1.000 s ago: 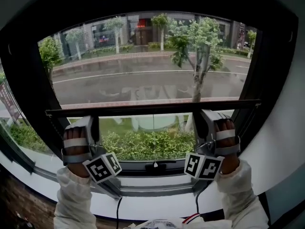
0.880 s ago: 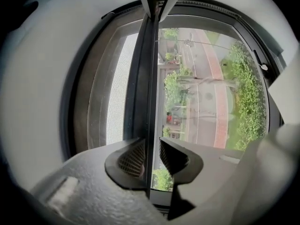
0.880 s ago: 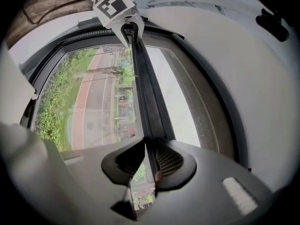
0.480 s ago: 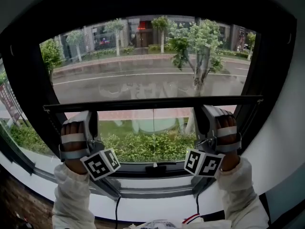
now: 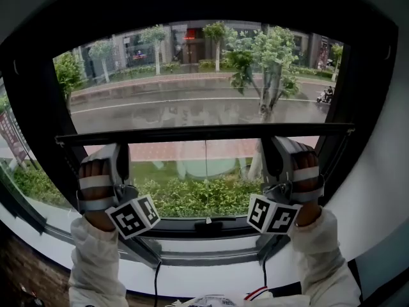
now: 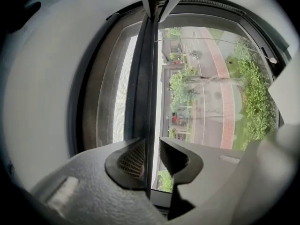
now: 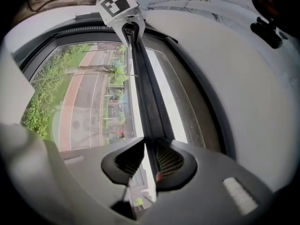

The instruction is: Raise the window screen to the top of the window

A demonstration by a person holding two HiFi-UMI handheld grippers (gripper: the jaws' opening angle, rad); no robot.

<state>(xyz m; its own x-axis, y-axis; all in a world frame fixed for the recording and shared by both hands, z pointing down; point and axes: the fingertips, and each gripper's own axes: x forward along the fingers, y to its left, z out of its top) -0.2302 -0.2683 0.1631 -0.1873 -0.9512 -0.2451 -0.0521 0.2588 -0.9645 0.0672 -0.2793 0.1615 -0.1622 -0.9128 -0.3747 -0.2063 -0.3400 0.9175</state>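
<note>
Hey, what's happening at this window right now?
A person holds a gripper in each hand. The left gripper and the right gripper are each clamped on the window screen's bottom bar, near its two ends. The bar sits about halfway up the window, mesh above, clear glass below, so the top is not yet reached.

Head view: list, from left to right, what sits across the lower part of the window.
The left gripper, clamped on the screen bar → handle on the lower frame → right gripper, clamped on the same bar.
</note>
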